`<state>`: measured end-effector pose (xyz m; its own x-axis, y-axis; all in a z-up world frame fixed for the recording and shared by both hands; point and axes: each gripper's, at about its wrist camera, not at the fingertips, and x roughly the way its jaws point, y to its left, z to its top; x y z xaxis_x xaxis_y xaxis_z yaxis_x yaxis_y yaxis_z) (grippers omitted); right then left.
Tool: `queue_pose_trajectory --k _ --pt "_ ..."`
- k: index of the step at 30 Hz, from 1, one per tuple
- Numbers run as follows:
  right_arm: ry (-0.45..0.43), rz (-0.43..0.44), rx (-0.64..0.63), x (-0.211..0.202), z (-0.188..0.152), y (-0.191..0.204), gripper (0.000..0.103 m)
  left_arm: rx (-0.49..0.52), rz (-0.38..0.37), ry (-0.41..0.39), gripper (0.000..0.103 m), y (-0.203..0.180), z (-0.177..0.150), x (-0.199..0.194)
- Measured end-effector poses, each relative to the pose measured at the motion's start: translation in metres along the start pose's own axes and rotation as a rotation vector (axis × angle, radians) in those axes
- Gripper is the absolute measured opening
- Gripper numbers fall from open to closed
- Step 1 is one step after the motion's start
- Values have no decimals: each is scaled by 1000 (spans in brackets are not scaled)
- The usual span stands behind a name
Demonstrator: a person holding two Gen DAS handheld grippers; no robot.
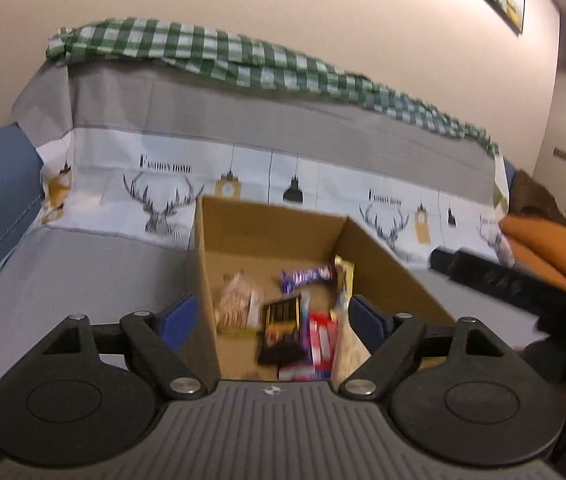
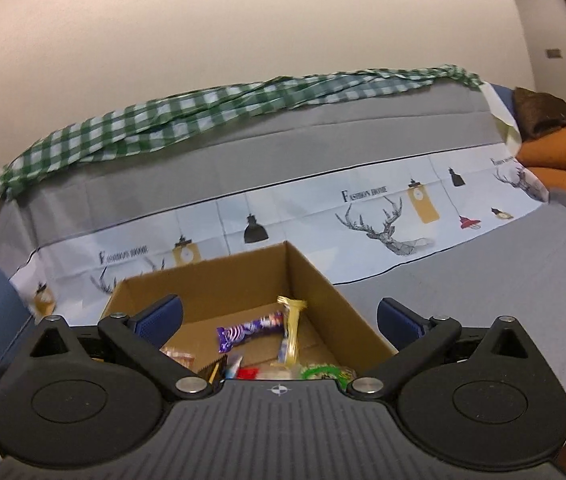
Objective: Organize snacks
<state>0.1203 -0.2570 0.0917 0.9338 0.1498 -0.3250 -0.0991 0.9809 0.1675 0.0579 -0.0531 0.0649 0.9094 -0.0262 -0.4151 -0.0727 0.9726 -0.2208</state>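
The left gripper point(image 1: 270, 318) is seen spread wide with nothing between its blue pads point(image 1: 179, 320), poised over the near edge of an open cardboard box point(image 1: 383, 264). The right gripper point(image 2: 279, 322) is likewise held wide apart and empty, its fingers point(image 2: 159, 320) framing the same box point(image 2: 323, 284) from the other side. Inside the box the snacks are gathered: a purple wrapped bar point(image 1: 307, 276) point(image 2: 249, 330) lies toward the back, a gold wrapper point(image 1: 343, 280) point(image 2: 291, 328) leans just beside it against the right wall, a pale clear packet point(image 1: 239, 300) rests at the left, and a dark pack point(image 1: 281, 330) and a red-and-white pack point(image 1: 321, 338) are crowded in the front; blur hides their labels. A green-ringed item point(image 2: 323, 372) is glimpsed at the near edge in the right wrist view. The box is set on a sofa seat draped in a grey cover point(image 1: 83, 272) point(image 2: 503, 280) printed with deer heads and lamps. A green checked cloth point(image 1: 211, 52) point(image 2: 187, 116) is laid along the backrest, and an orange cushion point(image 1: 543, 248) is seen far right.
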Motion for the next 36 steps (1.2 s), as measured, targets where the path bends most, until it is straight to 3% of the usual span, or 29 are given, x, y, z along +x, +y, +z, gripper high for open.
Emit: queue_pose_trajectory --k 4,7,10,16,36 --pt "28 5 -73 -29 -1 -8 102 -26 1 76 102 6 -9 -1" --pt "99 15 -62 -43 -4 -17 102 6 59 112 103 3 -17 0" --pt "167 33 -50 -47 -6 -23 102 9 70 149 103 1 -24 2" --pt "271 4 -113 -29 -22 -17 102 2 119 198 103 2 -28 6" --pt "270 22 -196 -23 -26 0 102 1 107 208 103 -2 -31 5"
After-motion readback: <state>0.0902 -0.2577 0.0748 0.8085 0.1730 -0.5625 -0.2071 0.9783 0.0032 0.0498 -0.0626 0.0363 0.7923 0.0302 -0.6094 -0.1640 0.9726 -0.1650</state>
